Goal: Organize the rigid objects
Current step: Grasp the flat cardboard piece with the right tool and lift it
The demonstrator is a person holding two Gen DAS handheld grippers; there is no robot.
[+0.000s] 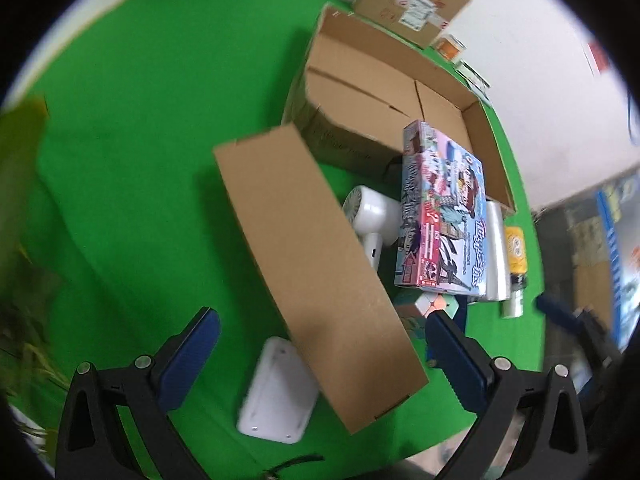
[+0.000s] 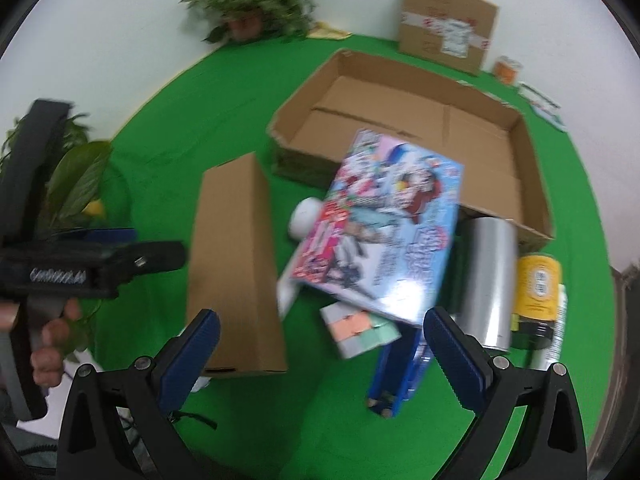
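Rigid objects clustered on the green tabletop (image 2: pixel 192 128), seen from my two grippers.

The colourful picture box (image 2: pixel 384 232) lies tilted at the centre, its far edge propped on the near wall of the open cardboard tray (image 2: pixel 400 92). Under its near edge sit a pastel cube puzzle (image 2: pixel 356 330) and a blue tool (image 2: pixel 394 376); a white handheld fan (image 1: pixel 374 216) lies just left of it, a silver roll (image 2: pixel 490 280) and a yellow jar (image 2: pixel 538 284) just right. A long plain carton (image 2: pixel 236 264) lies left of the fan, with a white flat device (image 1: pixel 278 396) at its near end. My left gripper (image 1: pixel 320 354) and right gripper (image 2: pixel 320 354) both have fingers apart, holding nothing. A sealed carton (image 2: pixel 446 24) and potted plant (image 2: pixel 256 4) stand far back.
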